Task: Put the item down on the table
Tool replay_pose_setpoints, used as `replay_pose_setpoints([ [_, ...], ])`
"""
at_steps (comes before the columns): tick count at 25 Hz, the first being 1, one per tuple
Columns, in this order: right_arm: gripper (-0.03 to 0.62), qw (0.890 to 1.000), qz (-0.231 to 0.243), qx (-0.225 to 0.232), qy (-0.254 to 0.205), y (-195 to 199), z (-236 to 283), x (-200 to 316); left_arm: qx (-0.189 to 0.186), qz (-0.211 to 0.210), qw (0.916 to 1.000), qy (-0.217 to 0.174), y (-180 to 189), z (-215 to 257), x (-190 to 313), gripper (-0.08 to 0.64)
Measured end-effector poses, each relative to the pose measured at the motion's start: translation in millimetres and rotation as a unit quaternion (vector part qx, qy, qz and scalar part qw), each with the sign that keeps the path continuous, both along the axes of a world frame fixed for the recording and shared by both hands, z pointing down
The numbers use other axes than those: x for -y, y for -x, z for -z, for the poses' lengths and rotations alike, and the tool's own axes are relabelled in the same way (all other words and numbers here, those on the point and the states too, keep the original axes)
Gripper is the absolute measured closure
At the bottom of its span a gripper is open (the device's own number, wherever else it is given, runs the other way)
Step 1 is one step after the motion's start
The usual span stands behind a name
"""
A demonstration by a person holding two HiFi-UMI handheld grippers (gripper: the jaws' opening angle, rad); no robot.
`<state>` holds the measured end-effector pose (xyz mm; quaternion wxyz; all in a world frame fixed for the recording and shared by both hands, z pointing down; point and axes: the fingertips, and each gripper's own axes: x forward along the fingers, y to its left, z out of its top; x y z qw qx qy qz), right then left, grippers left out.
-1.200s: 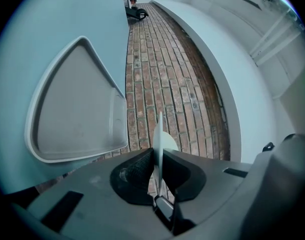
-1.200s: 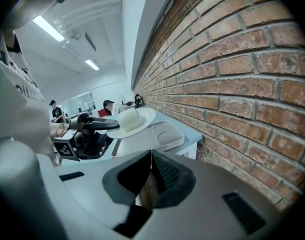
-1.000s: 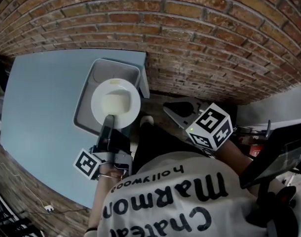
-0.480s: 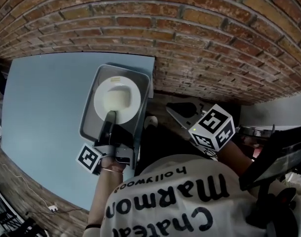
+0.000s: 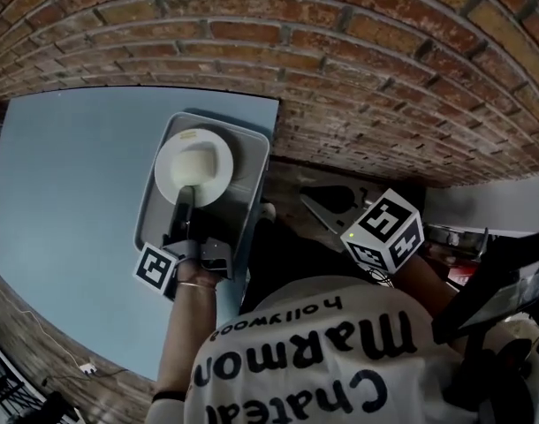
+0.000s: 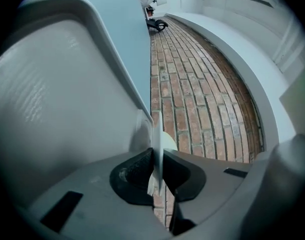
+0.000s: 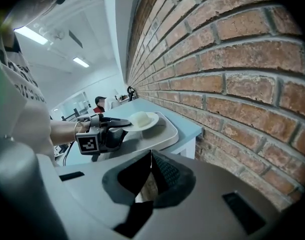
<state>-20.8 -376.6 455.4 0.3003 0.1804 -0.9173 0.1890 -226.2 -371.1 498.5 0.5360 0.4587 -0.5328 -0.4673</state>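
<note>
Plate (image 6: 158, 134) edge-on in left tongs (image 6: 156, 170); right gripper view shows mound (image 7: 140, 118).

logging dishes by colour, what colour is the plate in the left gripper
The plate is white; head view shows it best.

Worn: white T-shirt (image 5: 322, 360) with black lettering, thin bracelet (image 5: 192, 284) at left wrist; grey plastic left gripper (image 5: 186, 193), right gripper (image 5: 318, 203), each with black-and-white marker cube (image 5: 383, 230)

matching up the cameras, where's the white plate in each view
Head view: plate upper left of centre, over the grey tray.
Left gripper view: edge-on, pinched in the left tongs.
Right gripper view: left of centre, above the tray.
Shared landmark: brick wall.
</note>
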Motion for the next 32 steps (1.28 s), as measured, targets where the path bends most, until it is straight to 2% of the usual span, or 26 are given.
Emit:
replay_pose_setpoints([
  [13,0.581,1.0,0.017,-0.019,-0.008,-9,3,24,-0.029,0.041,0.9988,-0.005,21,-12,41,0.534],
  [26,0.581,1.0,0.021,-0.017,0.005,-3,-3,27,-0.029,0.08,0.994,0.069,32,-29,42,0.534],
  [30,0.581,1.0,0.017,-0.019,0.008,-6,-5,28,-0.038,0.101,0.9928,0.051,34,-21,48,0.534],
  [32,0.581,1.0,0.009,-0.02,0.01,-9,-5,31,-0.036,0.108,0.992,0.055,36,-22,47,0.534],
])
